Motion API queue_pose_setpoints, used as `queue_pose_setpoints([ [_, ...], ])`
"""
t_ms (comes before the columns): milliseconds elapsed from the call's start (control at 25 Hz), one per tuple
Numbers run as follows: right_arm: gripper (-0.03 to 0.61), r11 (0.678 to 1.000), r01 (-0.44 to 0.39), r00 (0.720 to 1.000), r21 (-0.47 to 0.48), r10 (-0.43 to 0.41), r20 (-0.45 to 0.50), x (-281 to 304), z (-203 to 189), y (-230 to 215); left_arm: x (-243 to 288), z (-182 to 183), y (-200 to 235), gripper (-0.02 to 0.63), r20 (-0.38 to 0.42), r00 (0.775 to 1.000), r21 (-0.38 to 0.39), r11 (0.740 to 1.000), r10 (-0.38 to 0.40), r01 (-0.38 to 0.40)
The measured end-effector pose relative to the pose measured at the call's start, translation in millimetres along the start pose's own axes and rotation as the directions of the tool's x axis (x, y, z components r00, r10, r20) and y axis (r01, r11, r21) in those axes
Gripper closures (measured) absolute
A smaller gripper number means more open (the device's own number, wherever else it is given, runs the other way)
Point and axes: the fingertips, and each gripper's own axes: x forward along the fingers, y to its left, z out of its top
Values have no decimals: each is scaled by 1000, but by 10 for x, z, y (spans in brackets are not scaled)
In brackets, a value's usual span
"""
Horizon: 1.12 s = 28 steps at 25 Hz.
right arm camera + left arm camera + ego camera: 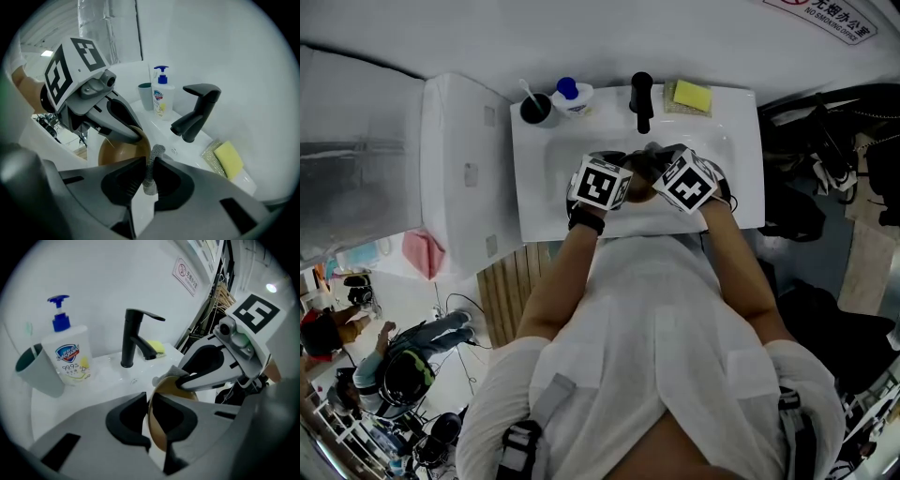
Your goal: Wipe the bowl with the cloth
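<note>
In the head view the left gripper (619,171) and right gripper (662,165) meet tip to tip over the basin of the sink (741,141). Their marker cubes hide most of the bowl (640,190), so only a brown sliver shows between them. Working above the basin probably lets any drips fall where they do no harm.

In the left gripper view the jaws are pressed together on the bowl's (158,434) rim, one on each side of the wall. The bowl stands on edge ahead of the tips, and this grip seems meant to hold it steady and turn its hollow toward the other tool. The right gripper (185,378) comes in from the right and reaches the far rim, where the grey cloth (171,372) is bunched. The faucet (131,343) and soap bottle (68,355) stand beyond the jaws, to the left.

In the right gripper view the jaws pinch a fold of the cloth (152,164), which pokes out past the tips. The short pinch looks chosen to leave a free pad for rubbing. The bowl (119,152) lies just ahead and left of these jaws, its brown inside open to them, with the left gripper (136,136) clamped on the upper rim. The cloth sits at the near rim, though whether it presses there is unclear. The sponge (228,158) lies off to the right, unused
</note>
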Motion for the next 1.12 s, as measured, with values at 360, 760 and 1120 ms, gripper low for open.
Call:
queue_pose_setpoints([
  [360, 503, 999, 6, 1000, 33, -6, -14, 7, -39, -60, -33, -5, 47, 563, 87, 996, -173, 984, -19, 34],
  [760, 528, 988, 81, 993, -134, -90, -69, -21, -24, -164, 45, -14, -164, 469, 87, 986, -96, 984, -140, 148],
  [1120, 526, 974, 36, 998, -222, -48, -49, -10, 84, 51, 94, -19, -239, 581, -144, 989, 348, 937, 22, 30],
])
